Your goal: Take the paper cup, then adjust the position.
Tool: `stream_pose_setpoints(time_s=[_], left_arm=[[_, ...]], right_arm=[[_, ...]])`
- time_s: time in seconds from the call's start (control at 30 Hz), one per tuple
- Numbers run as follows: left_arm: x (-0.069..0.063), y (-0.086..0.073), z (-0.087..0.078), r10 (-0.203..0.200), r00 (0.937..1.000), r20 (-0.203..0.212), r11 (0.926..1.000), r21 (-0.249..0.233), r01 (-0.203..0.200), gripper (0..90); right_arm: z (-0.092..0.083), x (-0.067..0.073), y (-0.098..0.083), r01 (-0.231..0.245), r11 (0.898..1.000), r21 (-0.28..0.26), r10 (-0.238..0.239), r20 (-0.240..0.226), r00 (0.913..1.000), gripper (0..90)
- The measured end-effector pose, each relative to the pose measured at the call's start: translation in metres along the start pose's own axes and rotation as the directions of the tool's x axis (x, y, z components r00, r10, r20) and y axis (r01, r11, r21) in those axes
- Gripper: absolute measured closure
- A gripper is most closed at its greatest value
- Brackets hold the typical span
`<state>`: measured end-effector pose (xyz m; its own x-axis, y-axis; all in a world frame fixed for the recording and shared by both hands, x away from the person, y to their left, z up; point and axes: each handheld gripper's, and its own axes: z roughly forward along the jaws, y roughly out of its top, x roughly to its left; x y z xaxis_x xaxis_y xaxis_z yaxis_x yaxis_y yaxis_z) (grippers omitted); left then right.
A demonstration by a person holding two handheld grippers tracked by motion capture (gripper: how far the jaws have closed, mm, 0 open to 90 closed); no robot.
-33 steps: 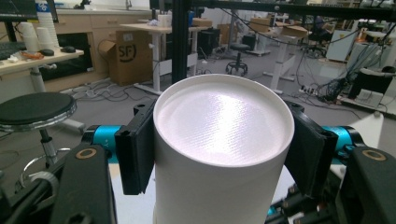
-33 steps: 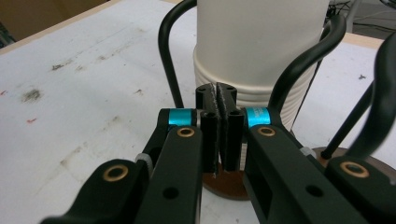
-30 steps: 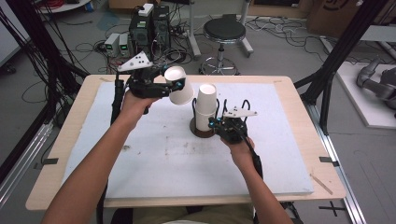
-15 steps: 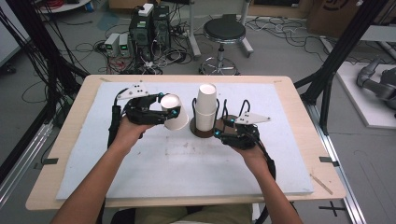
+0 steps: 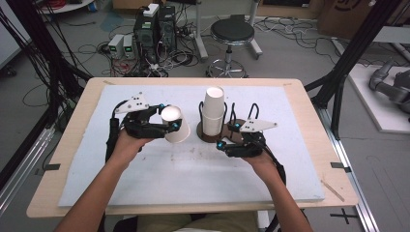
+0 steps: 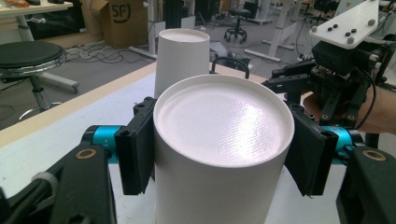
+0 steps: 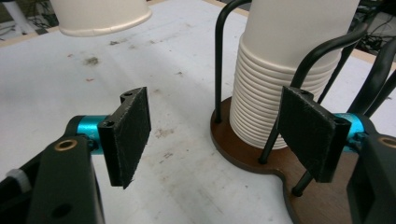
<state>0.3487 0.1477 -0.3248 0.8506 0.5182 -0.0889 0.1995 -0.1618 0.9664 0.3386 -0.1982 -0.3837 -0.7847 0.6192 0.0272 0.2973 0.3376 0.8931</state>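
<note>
A white paper cup (image 5: 178, 131) is held upside down, its flat bottom up, just above the white mat. My left gripper (image 5: 169, 119) is shut on it, and its pads (image 6: 137, 149) press the cup's (image 6: 219, 140) two sides. A stack of white cups (image 5: 213, 111) stands upside down in a holder with a brown base (image 5: 231, 136) and black wire loops. My right gripper (image 5: 227, 136) is open at the holder's near right. Its pads (image 7: 130, 135) stand wide apart in front of the stack (image 7: 289, 84) and touch nothing.
A white mat (image 5: 193, 179) covers the wooden table (image 5: 309, 101). Past the far edge are a black stool (image 5: 232, 34), computer boxes (image 5: 154, 24) and loose cables on the floor. Black frame posts (image 5: 348, 63) stand at the right.
My left gripper has carried the cup from beside the top of the stack down and toward me, close to the mat. The right gripper has stayed open by the holder.
</note>
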Motion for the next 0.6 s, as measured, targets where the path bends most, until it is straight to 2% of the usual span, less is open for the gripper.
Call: stream_pose_setpoints(time_s=[0.23, 0.33, 0.43, 0.6], left_arm=[[-0.003, -0.002, 0.0, -0.008, 0.9999, 0.014, 1.0, 0.003, 0.008, 33.8], [-0.004, -0.007, 0.0, -0.013, 0.9997, 0.02, 0.9999, 0.008, 0.013, 33.8], [-0.007, -0.013, 0.0, -0.016, 0.9999, -0.001, 0.9997, 0.02, 0.016, 33.9], [-0.011, -0.023, -0.005, -0.019, 0.9998, 0.012, 0.9998, 0.01, 0.019, 33.9]], right_arm=[[-0.003, -0.001, -0.004, -0.012, 1.0, -0.016, 0.012, -0.013, 0.9998, 24.9], [-0.003, 0.0, -0.007, -0.006, 1.0, -0.017, 0.006, -0.013, 0.9999, 24.1], [-0.003, -0.001, -0.007, -0.015, 1.0, -0.026, 0.015, -0.013, 0.9998, 22.6], [-0.004, -0.002, -0.009, -0.016, 0.999, -0.039, 0.015, -0.017, 0.9997, 21.2]])
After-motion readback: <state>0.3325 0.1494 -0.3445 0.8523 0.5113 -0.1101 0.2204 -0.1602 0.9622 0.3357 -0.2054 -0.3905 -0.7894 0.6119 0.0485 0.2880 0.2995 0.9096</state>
